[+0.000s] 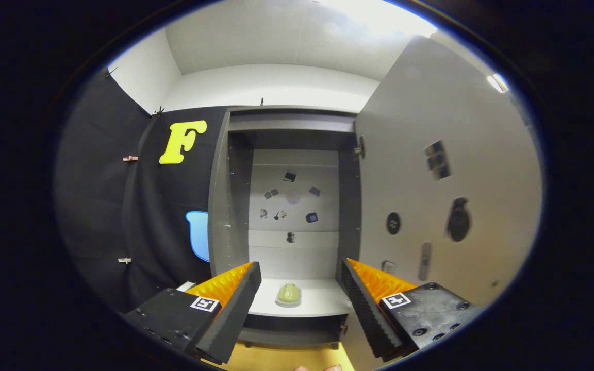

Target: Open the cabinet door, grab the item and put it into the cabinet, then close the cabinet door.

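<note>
Evidently the item is already inside: a small pale yellow-green object (289, 293) sits on the white shelf (323, 301) of the cabinet (292, 170), straight ahead of the claw (301, 281) and framed in the gap between its two fingers, though well beyond them. The claw is spread wide and holds nothing; neither finger touches the object, the shelf or the cabinet.

The cabinet door (431, 196) stands swung open to the right of the claw, its broad pale face running close alongside the right finger. Judging from this, what remains is to shut it.

The risks lie there. The right finger is near the door's lower edge, so a careless sideways sweep could knock the door harder than meant and let it rebound instead of latching. A push placed too near the hinge (360, 149) would give little leverage and might let the finger slip along the smooth panel. The object rests toward the front of the shelf, so a slammed door could jolt it.

As to how the object lies, it looks rounded and a little taller than wide, seemingly on a small pale base; it is too small to tell a long axis or a facing with confidence.
</note>
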`<state>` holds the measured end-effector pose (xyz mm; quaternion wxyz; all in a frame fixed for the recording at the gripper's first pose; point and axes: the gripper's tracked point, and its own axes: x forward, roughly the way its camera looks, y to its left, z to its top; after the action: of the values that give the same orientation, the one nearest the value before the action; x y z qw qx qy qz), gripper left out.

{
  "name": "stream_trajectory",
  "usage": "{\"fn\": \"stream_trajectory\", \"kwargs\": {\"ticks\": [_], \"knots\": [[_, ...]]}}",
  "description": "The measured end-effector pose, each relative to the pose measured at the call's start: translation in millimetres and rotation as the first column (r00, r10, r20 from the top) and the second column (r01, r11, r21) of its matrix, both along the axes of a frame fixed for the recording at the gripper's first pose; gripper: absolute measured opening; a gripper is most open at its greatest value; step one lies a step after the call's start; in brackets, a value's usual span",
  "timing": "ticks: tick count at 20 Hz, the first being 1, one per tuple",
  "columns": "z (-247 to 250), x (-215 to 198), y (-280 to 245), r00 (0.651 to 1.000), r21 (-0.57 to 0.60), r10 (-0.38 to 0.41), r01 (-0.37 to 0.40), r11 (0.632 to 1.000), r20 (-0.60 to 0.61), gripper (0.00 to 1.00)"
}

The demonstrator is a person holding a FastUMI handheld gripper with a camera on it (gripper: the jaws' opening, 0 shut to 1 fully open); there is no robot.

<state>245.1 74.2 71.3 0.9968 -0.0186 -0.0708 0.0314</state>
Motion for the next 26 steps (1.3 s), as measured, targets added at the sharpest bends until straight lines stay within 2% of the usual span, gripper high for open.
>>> {"fn": "stream_trajectory", "kwargs": {"ticks": [8,9,11,12,15,20,23,26], "knots": [[46,-87,-85,0.993,0.075,-0.097,0.093,0.993,0.06,0.96],[46,-95,-98,0.992,0.075,-0.111,0.107,0.991,0.054,0.96],[47,-112,-106,0.996,0.089,-0.089,0.086,0.992,0.03,0.95],[46,-117,-120,0.993,0.088,-0.117,0.115,0.989,0.022,0.96],[40,-121,-164,0.981,0.063,-0.195,0.194,0.979,0.005,0.97],[16,-115,-238,0.938,0.026,-0.345,0.346,0.938,-0.044,0.97],[-3,-102,-267,0.917,0.021,-0.387,0.39,0.921,-0.095,0.97],[-19,-90,-271,0.913,0.008,-0.384,0.388,0.921,-0.138,0.97]]}}
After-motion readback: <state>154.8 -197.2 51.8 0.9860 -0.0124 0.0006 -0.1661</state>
